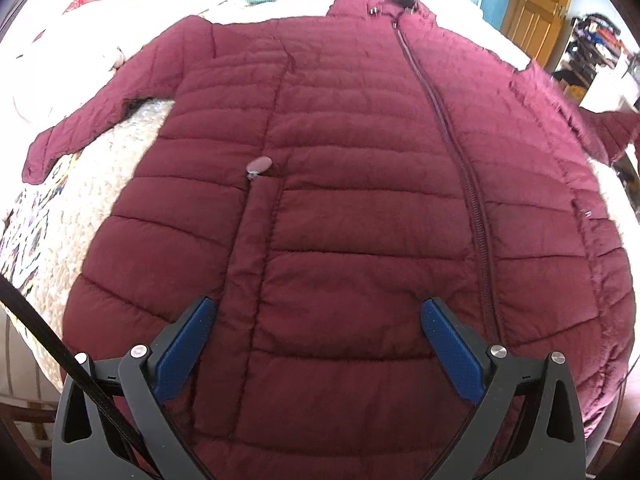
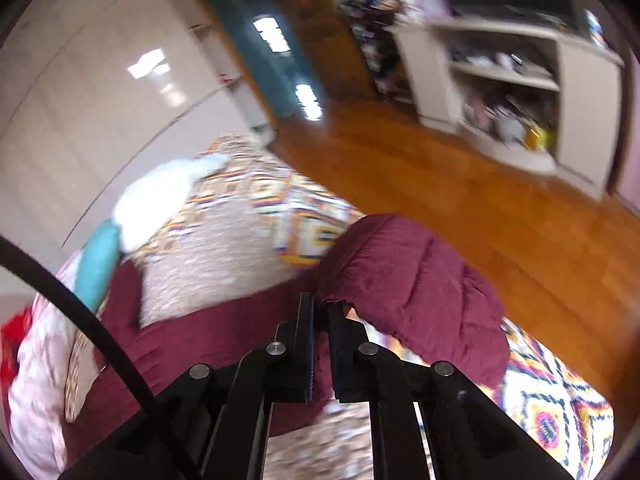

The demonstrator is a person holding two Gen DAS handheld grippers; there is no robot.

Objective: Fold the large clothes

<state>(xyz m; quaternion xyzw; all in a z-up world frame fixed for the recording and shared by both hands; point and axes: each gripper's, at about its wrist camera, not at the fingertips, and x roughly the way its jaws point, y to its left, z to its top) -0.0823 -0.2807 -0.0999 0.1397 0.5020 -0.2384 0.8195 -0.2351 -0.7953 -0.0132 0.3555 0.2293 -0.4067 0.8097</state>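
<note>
Left tool (image 1: 318,316) hangs over the lower front of the coat (image 1: 340,184), jaws spread wide, blue pads (image 1: 184,344) clear on both sides, nothing between them. I read it as open and not touching fabric.

Coat lies flat on the bed (image 1: 92,184), front up, hem toward me, hood toward the far edge. Zip (image 1: 452,132) runs closed from hem to collar, right of centre in my left view. A round silver pull (image 1: 259,165) sits at the top of a pocket seam just beyond the left tool. The sleeve (image 1: 76,128) on the left side of that view stretches out toward the bed's left edge over the patterned quilt.

Right tool (image 2: 320,306): jaws nearly together, pinching a fold of maroon cloth. It grips the coat's other sleeve (image 2: 408,280), whose bulk is raised off the quilt (image 2: 552,412) and bulges just past the fingertips. This view is blurred.

Farther on the bed: a teal pillow (image 2: 98,260) and something white (image 2: 160,200) near the far edge. Beyond the bed, wood floor (image 2: 440,184), a white shelf unit (image 2: 512,80) crammed with things I cannot make out, and a wooden door (image 1: 540,4).
</note>
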